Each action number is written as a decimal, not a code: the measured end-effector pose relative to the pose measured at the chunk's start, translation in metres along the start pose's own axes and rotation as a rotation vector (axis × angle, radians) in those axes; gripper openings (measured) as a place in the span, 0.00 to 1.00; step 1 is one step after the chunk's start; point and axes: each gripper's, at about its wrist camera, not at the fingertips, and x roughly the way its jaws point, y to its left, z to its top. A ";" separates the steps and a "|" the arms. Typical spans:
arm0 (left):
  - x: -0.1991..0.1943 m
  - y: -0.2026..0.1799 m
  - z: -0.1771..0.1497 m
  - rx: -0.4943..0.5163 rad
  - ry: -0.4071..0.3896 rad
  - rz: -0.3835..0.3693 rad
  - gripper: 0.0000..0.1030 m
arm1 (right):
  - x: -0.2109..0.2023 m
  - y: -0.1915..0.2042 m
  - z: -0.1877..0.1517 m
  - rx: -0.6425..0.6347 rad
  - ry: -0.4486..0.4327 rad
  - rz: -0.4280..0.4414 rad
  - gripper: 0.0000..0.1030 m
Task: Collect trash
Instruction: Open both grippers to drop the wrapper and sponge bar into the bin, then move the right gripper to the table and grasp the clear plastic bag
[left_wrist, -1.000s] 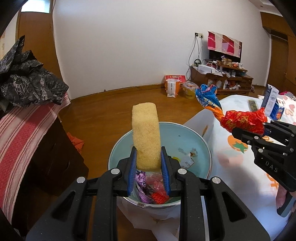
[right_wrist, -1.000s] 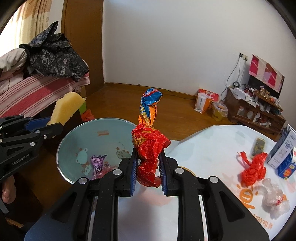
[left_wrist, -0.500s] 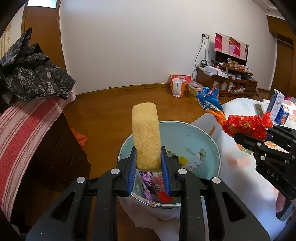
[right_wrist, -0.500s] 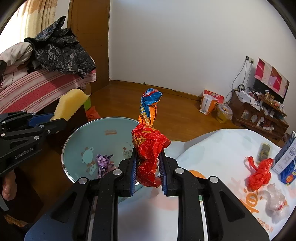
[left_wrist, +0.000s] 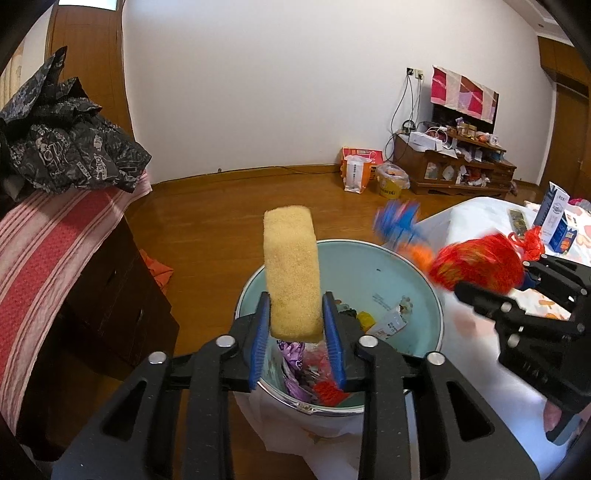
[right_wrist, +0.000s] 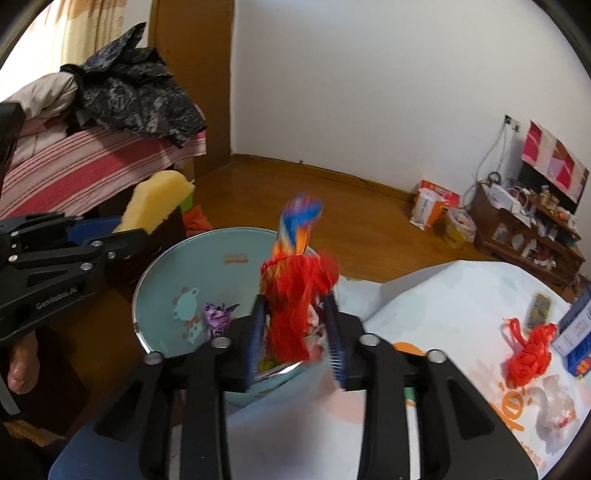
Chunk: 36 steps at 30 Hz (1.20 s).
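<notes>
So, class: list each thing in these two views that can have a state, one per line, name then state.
left gripper: shut on the yellow sponge, sponge upright over the bin.
right gripper: jaws apart, the red and blue wrapper blurred between them.
trash bin: open, partly filled with wrappers.
red net bag: lying on the table.
clear plastic bag: crumpled on the table.
</notes>
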 end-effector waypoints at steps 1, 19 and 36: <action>0.001 -0.001 0.000 0.002 0.001 -0.007 0.34 | 0.002 0.001 0.000 -0.002 0.002 -0.001 0.39; 0.022 -0.050 -0.016 0.086 0.083 -0.063 0.63 | -0.057 -0.101 -0.060 0.165 0.036 -0.221 0.51; 0.054 -0.140 -0.005 0.203 0.124 -0.093 0.70 | -0.114 -0.298 -0.162 0.374 0.183 -0.375 0.66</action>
